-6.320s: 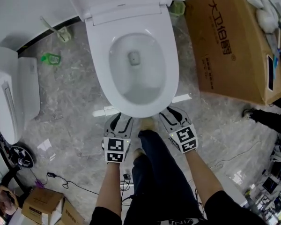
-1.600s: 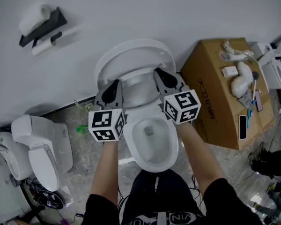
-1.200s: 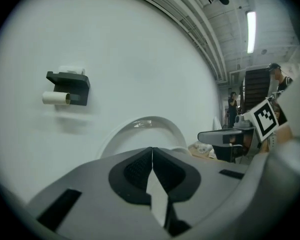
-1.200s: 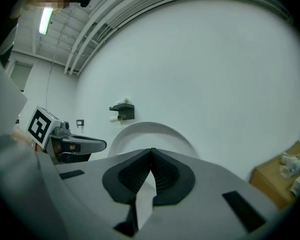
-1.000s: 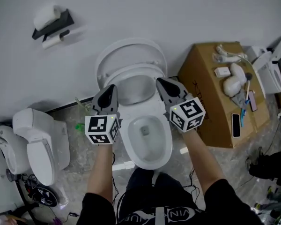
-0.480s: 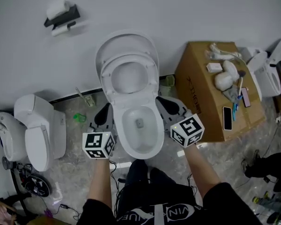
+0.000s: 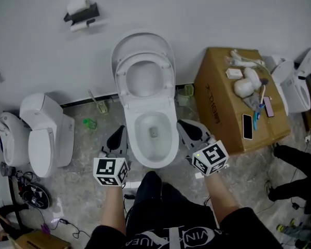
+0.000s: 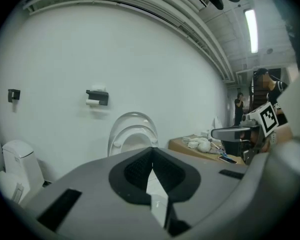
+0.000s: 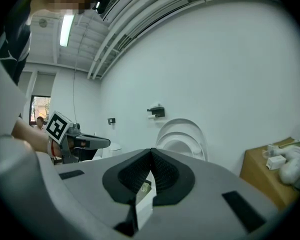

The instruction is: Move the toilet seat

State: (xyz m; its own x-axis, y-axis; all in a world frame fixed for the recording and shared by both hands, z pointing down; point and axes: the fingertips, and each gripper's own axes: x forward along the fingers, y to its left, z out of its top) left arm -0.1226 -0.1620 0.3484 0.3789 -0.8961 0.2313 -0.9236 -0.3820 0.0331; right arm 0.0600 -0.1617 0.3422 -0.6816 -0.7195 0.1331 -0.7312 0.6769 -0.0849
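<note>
the toilet seat (image 7: 169, 85) is seen standing upright against its lid (image 7: 143, 39), behind the bowl (image 7: 137, 157). the left gripper (image 7: 118, 134) and right gripper (image 7: 185, 126) are held either side of the bowl; both pairs of fingers are pressed together, with nothing clamped.

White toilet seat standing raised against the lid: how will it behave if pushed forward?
Probably stiff: the white oval toilet seat looks like one moulded ring. Raised against the white lid and hinged at the back of the white bowl, it should swing down rather than slide. Its glossy surface may be slippery.
</note>
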